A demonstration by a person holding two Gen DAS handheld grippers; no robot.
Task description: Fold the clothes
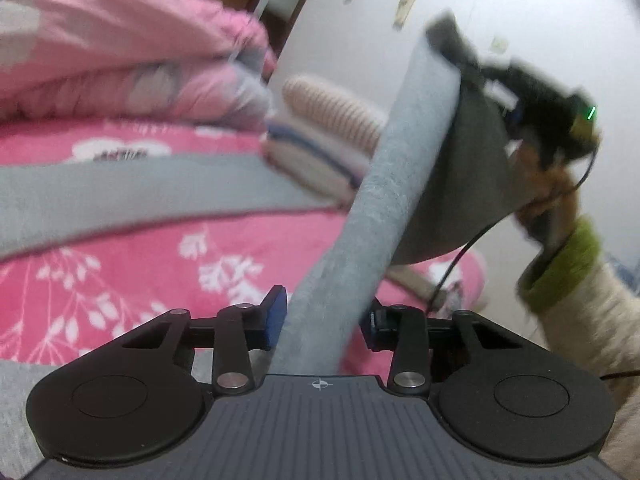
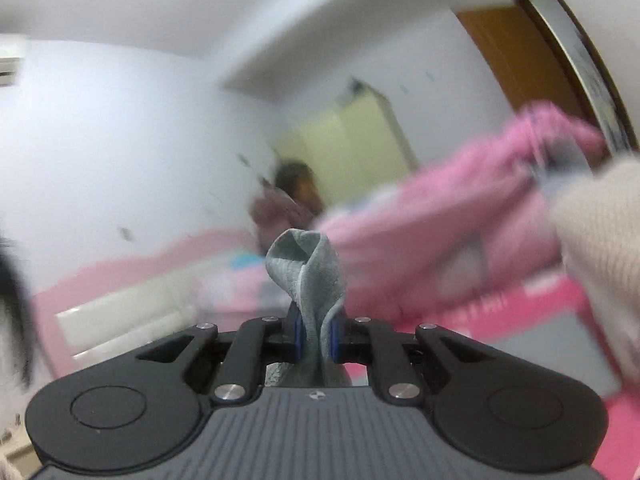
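Right gripper (image 2: 316,336): clamped on a bunched edge of the grey cloth (image 2: 306,276), raised above the bed.
Left gripper (image 1: 324,320): jaws part-open around the same cloth; whether the pads (image 1: 276,316) press cannot be told.
Cloth axis: a taut band running from the left claw up and away to the right one.
Bedspread (image 1: 120,280): pink, below; the cloth's far part lies on it.
Nearer hand: both are at the cloth.

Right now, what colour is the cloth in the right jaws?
Grey cloth, clearest in the right wrist view.
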